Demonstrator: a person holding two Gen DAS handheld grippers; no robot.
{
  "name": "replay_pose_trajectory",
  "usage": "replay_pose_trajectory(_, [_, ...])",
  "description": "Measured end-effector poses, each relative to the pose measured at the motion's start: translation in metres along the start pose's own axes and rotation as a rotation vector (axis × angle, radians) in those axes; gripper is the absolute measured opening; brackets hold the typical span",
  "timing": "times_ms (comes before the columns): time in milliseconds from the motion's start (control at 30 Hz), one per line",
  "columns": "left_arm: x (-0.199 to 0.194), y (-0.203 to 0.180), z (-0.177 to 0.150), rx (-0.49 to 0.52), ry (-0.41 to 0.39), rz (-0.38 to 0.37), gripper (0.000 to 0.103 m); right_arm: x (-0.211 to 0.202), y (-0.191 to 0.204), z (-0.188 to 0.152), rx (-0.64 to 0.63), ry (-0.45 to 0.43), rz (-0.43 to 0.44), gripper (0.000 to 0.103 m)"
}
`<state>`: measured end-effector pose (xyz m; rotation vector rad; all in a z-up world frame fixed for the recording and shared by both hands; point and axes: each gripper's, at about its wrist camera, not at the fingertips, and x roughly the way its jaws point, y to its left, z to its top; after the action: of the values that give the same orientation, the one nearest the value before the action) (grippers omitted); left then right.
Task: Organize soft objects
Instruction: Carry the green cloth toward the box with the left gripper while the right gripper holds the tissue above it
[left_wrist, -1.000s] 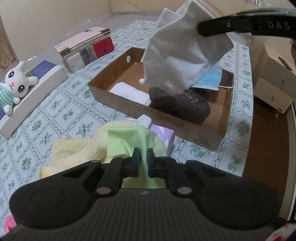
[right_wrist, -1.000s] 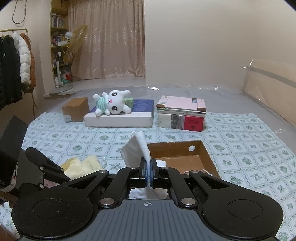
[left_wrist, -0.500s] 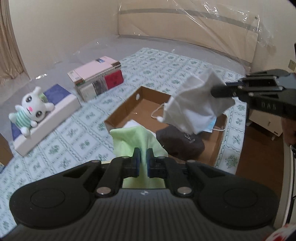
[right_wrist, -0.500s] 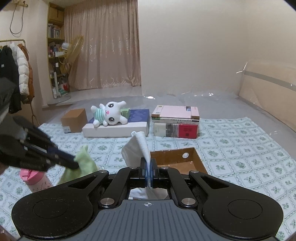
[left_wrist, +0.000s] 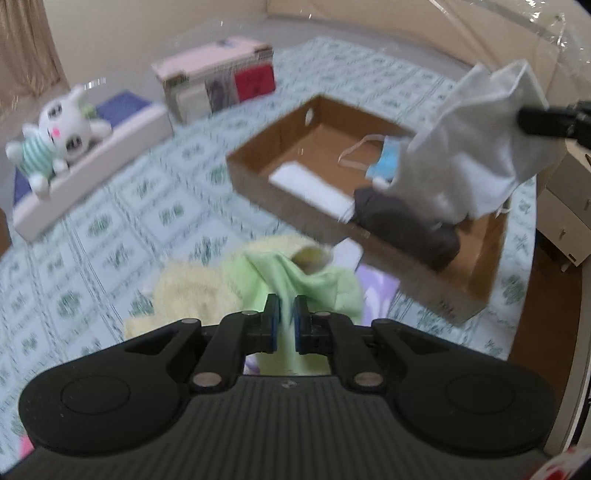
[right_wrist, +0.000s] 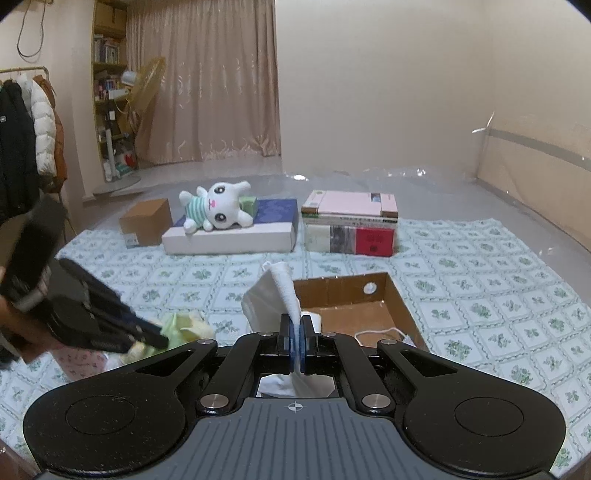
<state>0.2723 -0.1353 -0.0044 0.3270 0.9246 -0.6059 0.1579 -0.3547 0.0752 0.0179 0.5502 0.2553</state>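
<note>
My left gripper (left_wrist: 286, 321) is shut on a light green cloth (left_wrist: 295, 280), which hangs over a yellow towel (left_wrist: 192, 291) on the patterned bedspread. My right gripper (right_wrist: 296, 334) is shut on a white cloth (right_wrist: 275, 299); in the left wrist view that cloth (left_wrist: 476, 144) hangs above the right part of a brown cardboard box (left_wrist: 258, 162). The box holds a folded white item (left_wrist: 310, 186), a dark grey cloth (left_wrist: 406, 229) and a blue face mask (left_wrist: 388, 162). In the right wrist view the left gripper (right_wrist: 147, 330) is low at the left, beside the green cloth (right_wrist: 173, 325).
A plush bunny (right_wrist: 218, 206) lies on a white and blue box (right_wrist: 236, 232). A stack of books (right_wrist: 351, 227) stands behind the cardboard box (right_wrist: 347, 291). A small brown carton (right_wrist: 146, 219) sits far left. A purple pack (left_wrist: 376, 286) lies by the towel. A bedside cabinet (left_wrist: 569, 206) stands at the right.
My left gripper has dropped back down with the green cloth toward the yellow towel. The right gripper holds the white cloth over the box, slightly shifted to the right.
</note>
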Motion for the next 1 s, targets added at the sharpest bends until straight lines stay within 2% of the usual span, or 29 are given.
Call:
replay_pose_trajectory(100, [0.001,0.005,-0.008,-0.022,-0.007,-0.018,0.010,0.006,0.001,-0.001,-0.003,0.009,0.004,0.003])
replay_pose_trajectory(133, [-0.004,0.007,-0.011,-0.029,-0.021,-0.023,0.015,0.007,0.002,-0.001,-0.006,0.010,0.007,0.003])
replay_pose_trajectory(167, [-0.009,0.008,-0.013,-0.032,-0.035,-0.018,0.026,0.008,0.004,-0.001,-0.007,0.010,0.010,0.003])
replay_pose_trajectory(233, [-0.022,0.006,-0.018,-0.031,-0.067,0.005,0.040,0.009,0.005,-0.001,-0.009,0.007,0.017,0.003])
replay_pose_trajectory(367, [-0.035,0.000,-0.035,-0.056,-0.101,0.008,0.051,0.009,0.010,-0.001,-0.005,0.000,0.028,0.003])
replay_pose_trajectory(467, [-0.028,-0.009,-0.045,-0.096,-0.116,0.010,0.056,0.010,0.012,-0.004,0.005,0.001,0.034,0.003])
replay_pose_trajectory(567, [-0.011,-0.017,-0.050,-0.118,-0.110,0.021,0.058,0.012,0.011,-0.007,0.016,0.008,0.033,0.003])
replay_pose_trajectory(600, [-0.004,-0.020,-0.052,-0.117,-0.109,0.038,0.057,0.012,0.011,-0.007,0.018,0.011,0.031,0.003])
replay_pose_trajectory(633, [0.001,-0.021,-0.054,-0.121,-0.107,0.055,0.051,0.013,0.010,-0.008,0.020,0.014,0.030,0.003])
replay_pose_trajectory(667, [0.004,-0.022,-0.056,-0.130,-0.106,0.064,0.031,0.014,0.009,-0.008,0.022,0.016,0.027,0.003])
replay_pose_trajectory(733, [0.002,-0.018,-0.059,-0.160,-0.112,0.071,0.008,0.013,0.007,-0.008,0.023,0.017,0.023,0.003])
replay_pose_trajectory(833, [-0.023,-0.013,-0.056,-0.168,-0.161,0.058,0.003,0.009,0.005,-0.008,0.021,0.012,0.018,0.003])
replay_pose_trajectory(1000, [-0.079,-0.003,-0.034,-0.156,-0.236,0.031,0.002,-0.001,0.006,-0.004,0.026,-0.012,0.021,0.003])
